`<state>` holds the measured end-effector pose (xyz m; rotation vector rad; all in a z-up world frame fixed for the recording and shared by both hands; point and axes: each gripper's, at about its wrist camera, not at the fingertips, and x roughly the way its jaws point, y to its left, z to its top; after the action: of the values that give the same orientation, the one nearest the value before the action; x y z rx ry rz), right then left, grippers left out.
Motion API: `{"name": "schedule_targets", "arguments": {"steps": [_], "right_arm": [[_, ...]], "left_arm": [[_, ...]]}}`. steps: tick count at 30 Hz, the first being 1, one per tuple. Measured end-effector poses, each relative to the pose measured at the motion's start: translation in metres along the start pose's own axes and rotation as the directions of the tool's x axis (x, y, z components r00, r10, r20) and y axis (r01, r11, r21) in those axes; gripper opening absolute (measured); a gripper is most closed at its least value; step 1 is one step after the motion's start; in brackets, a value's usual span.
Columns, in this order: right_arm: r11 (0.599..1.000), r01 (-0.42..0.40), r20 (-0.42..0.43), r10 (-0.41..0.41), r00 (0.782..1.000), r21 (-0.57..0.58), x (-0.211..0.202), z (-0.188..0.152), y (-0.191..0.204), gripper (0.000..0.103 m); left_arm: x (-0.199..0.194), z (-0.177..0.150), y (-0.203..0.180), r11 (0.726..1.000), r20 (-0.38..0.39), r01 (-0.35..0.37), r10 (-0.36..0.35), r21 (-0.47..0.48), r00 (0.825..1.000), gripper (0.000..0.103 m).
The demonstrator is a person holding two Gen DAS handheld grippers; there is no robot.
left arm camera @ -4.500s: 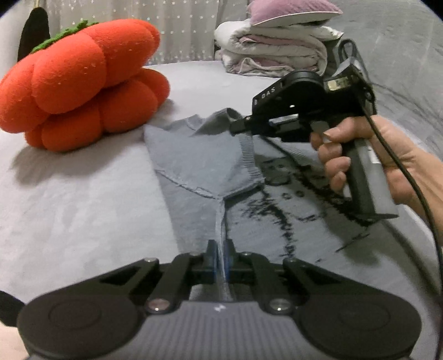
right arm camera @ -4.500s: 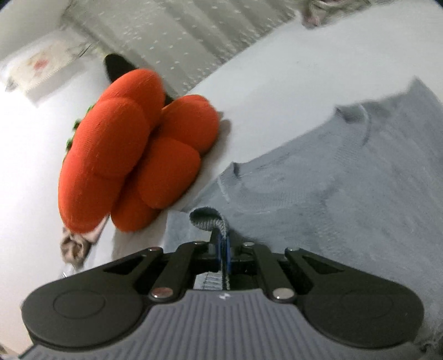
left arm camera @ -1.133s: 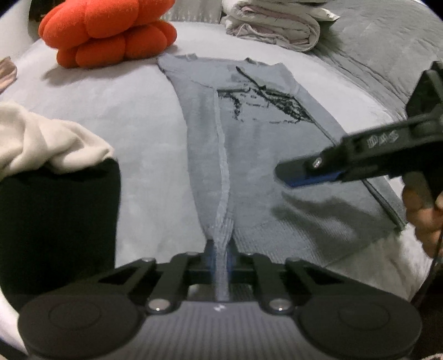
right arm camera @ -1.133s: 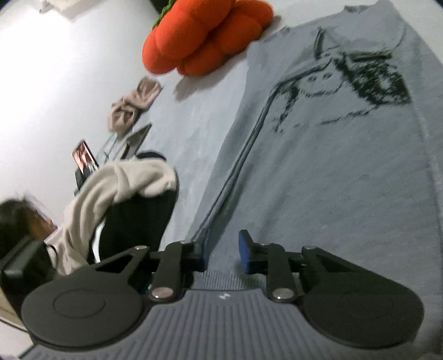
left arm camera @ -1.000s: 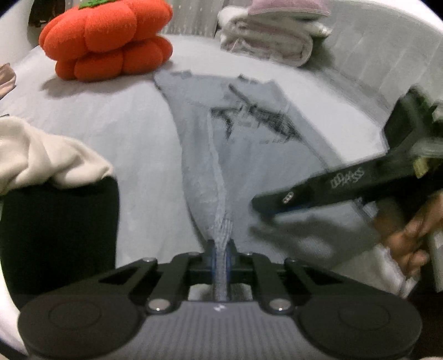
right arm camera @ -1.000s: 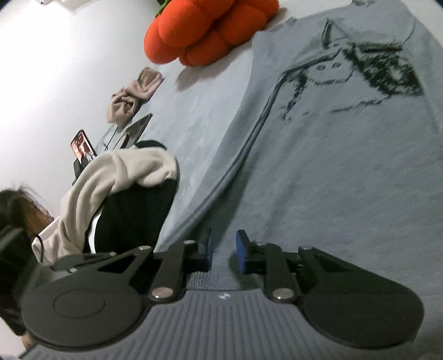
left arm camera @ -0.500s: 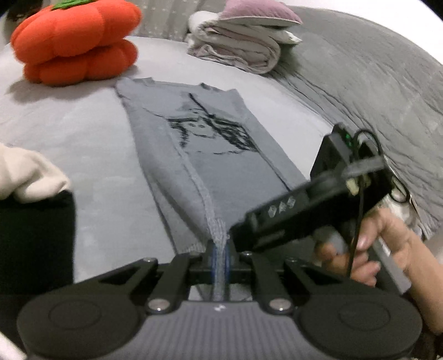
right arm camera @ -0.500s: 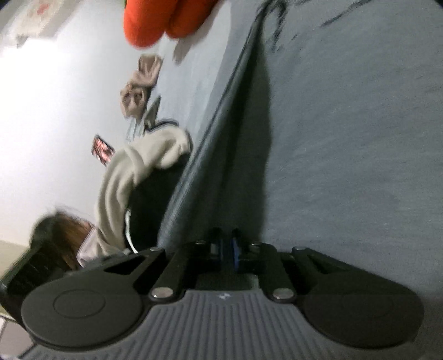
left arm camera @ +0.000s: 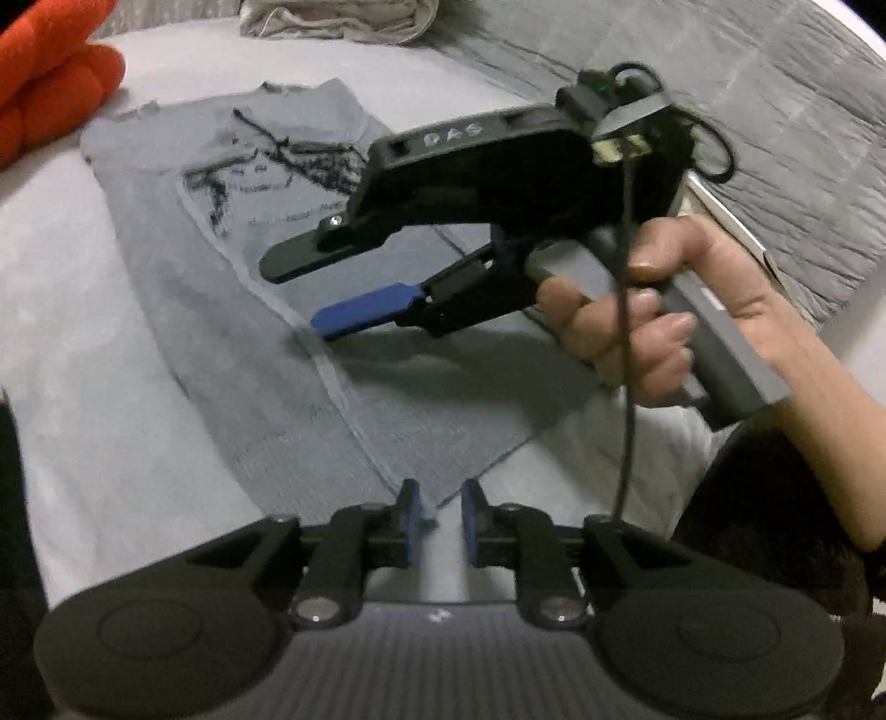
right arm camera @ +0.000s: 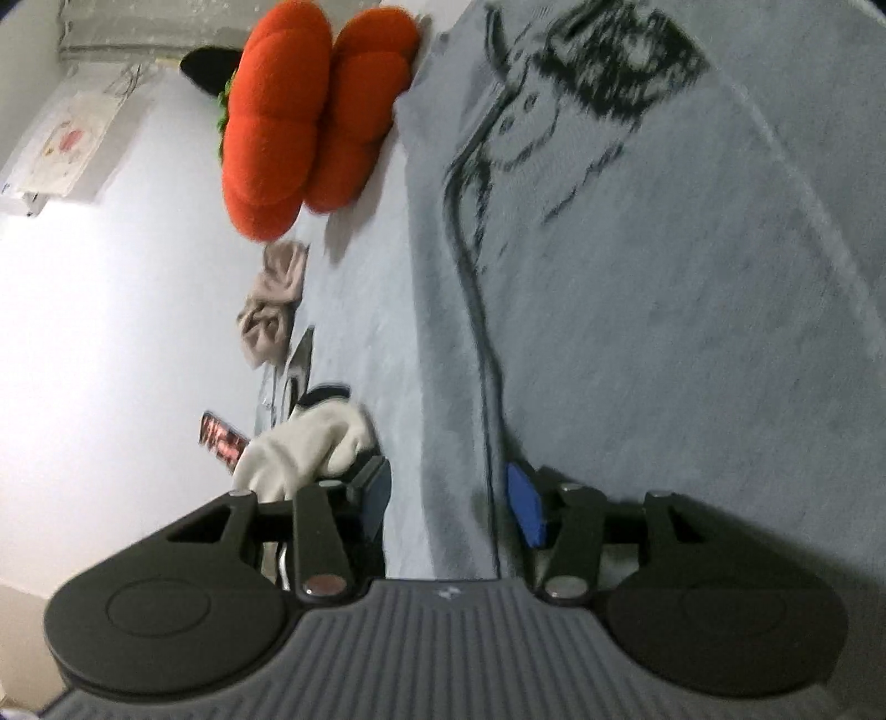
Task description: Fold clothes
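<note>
A grey sweater [left arm camera: 266,310] with a black line drawing lies flat on the bed, its left side folded lengthwise over the body. In the left wrist view my left gripper [left arm camera: 438,523] stands open just off the sweater's near hem corner, holding nothing. The right gripper [left arm camera: 299,293], held by a hand [left arm camera: 664,327], hovers open above the middle of the sweater. In the right wrist view the right gripper [right arm camera: 451,509] is wide open over the fold edge of the sweater [right arm camera: 637,288], with nothing between its fingers.
An orange pumpkin cushion [right arm camera: 310,111] sits beyond the sweater's collar end. Folded bedding [left arm camera: 338,19] lies at the far edge. A grey quilt [left arm camera: 775,111] covers the right side. A cream garment [right arm camera: 299,448], a beige cloth [right arm camera: 271,304] and a phone [right arm camera: 221,440] lie left of the sweater.
Both grippers have let go of the sweater's hem and opened; the folded side now lies flat. The right gripper has lifted above the sweater.
</note>
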<state>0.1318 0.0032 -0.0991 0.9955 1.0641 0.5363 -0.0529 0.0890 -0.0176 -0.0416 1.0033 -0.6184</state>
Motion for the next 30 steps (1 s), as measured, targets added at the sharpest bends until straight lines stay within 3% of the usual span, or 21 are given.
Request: {"name": "schedule_targets", "arguments": {"steps": [3, 9, 15, 17, 19, 20, 23, 27, 30], "right_arm": [[1.0, 0.003, 0.049, -0.002, 0.999, -0.029, -0.002, 0.006, 0.002, 0.052], [0.985, 0.088, 0.167, -0.062, 0.984, -0.15, 0.008, 0.01, 0.016, 0.04], [0.96, 0.152, 0.224, -0.098, 0.97, -0.236, 0.036, 0.009, 0.021, 0.036], [0.955, 0.158, 0.232, -0.1, 0.968, -0.25, 0.045, 0.005, 0.022, 0.029], [0.938, 0.186, 0.242, -0.116, 0.963, -0.291, 0.049, -0.001, 0.026, 0.009], [0.929, 0.201, 0.249, -0.125, 0.96, -0.31, 0.05, -0.004, 0.028, 0.006], [0.916, 0.239, 0.299, -0.142, 0.944, -0.322, 0.045, -0.008, 0.032, 0.006], [0.913, 0.264, 0.288, -0.175, 0.942, -0.311, 0.044, -0.007, 0.03, 0.007], [0.912, 0.269, 0.294, -0.177, 0.939, -0.31, 0.039, -0.009, 0.032, 0.015]], "left_arm": [[-0.009, 0.012, 0.015, 0.998, 0.027, -0.05, 0.051, -0.023, 0.998, 0.021], [-0.004, 0.038, 0.053, 0.979, 0.082, -0.161, 0.171, -0.122, 0.982, 0.022], [0.016, 0.045, 0.078, 0.974, 0.191, -0.172, 0.199, -0.149, 0.961, 0.022], [0.028, 0.043, 0.08, 0.976, 0.172, -0.176, 0.198, -0.131, 0.965, 0.022], [0.036, 0.041, 0.08, 0.979, 0.145, -0.176, 0.19, -0.104, 0.971, 0.022], [0.039, 0.04, 0.08, 0.98, 0.138, -0.175, 0.186, -0.09, 0.973, 0.025], [0.037, 0.039, 0.077, 0.986, 0.117, -0.153, 0.16, -0.067, 0.98, 0.034], [0.035, 0.038, 0.074, 0.988, 0.097, -0.142, 0.147, -0.057, 0.984, 0.038], [0.031, 0.038, 0.075, 0.989, 0.091, -0.129, 0.135, -0.072, 0.987, 0.044]]}}
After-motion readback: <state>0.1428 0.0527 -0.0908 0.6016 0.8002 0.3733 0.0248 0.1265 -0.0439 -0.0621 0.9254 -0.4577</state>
